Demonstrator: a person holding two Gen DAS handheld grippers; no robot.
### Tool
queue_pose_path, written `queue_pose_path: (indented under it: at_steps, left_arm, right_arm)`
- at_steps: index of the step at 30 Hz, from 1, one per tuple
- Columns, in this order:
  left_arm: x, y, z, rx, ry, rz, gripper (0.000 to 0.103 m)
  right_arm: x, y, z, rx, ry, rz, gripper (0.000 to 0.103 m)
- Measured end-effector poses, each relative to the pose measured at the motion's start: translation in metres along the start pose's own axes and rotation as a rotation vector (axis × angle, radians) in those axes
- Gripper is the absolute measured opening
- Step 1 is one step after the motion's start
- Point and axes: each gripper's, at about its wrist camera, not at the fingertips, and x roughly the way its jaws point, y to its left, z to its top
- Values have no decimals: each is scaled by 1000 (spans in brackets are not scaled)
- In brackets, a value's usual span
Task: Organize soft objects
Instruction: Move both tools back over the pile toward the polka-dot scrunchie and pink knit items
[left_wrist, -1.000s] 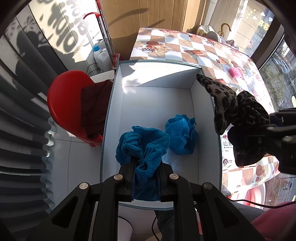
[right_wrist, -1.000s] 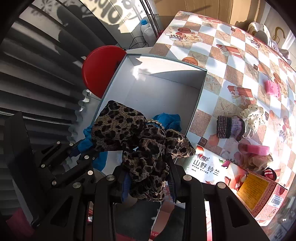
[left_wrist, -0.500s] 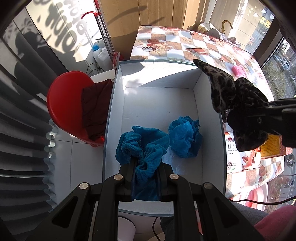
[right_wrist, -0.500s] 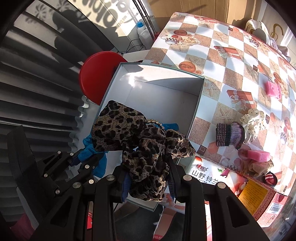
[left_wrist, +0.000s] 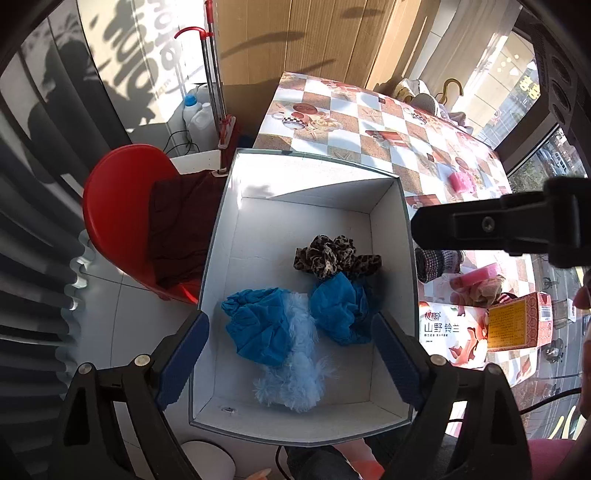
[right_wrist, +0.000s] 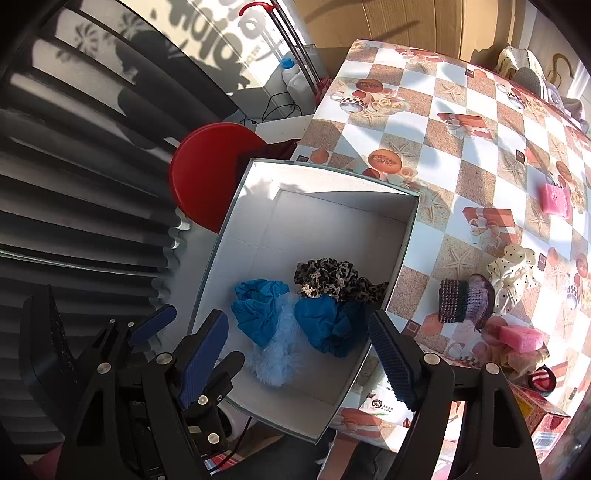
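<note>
We hold both claws, left gripper (left_wrist: 290, 354) and right gripper (right_wrist: 297, 354), spread empty above the white box (left_wrist: 391, 258); the leopard scrunchie (left_wrist: 334, 256) lies beyond their fingertips.

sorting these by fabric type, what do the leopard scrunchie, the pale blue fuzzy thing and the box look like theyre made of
Leopard scrunchie: thin woven fabric, matte, gathered into crisp ruffles; possibly chiffon.
Pale blue fuzzy thing: plush or faux fur, with long wispy fibres at its edges.
Box: apparently white cardboard, matte, with sharp folded corners and thin walls.
</note>
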Motion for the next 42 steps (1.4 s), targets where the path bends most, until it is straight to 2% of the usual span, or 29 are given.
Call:
queue_pose_path:
  at_steps: [1,2,6,10,14,17,22,30,32,36,42]
  left_arm:
    - [-1,1,1,-15,-3,-5,103]
    - [-1,1,3,-28,-6,-15,103]
    - [-8,-10,16,-24,-34,-74,103]
    - [-10,-45,35,76,-45,-91,103]
    - [2,-92,58,185,-14,-119,103]
    - [22,-136,74,301,25,-98,103]
    - [68,-201,95,436,101,-69,103]
    - [160,-262,111,527,279,6,103]
    - [178,-271,112,536,316,19,103]
    - [205,-289,111,551,356,37,103]
    - [239,-308,105,599,426,78,101]
  right_arm:
    - [-3,-3,0,13,-4,-1,91]
    - [-6,-9,1,32,-5,-3,100]
    - [-33,-39,-2,104,-36,0,102]
    - [-72,-93,-7,209,-79,-34,102]
    - [-108,-166,-23,362,-116,-97,102]
    - [-117,-221,-43,466,-94,-160,102]
    - [-96,-298,-83,616,-7,-143,102]
    - [-32,-381,-139,817,151,-46,102]
    - [-16,-393,-148,852,184,-13,102]
    - [12,-407,-167,937,222,107,102]
    - [34,-409,-177,943,256,157,102]
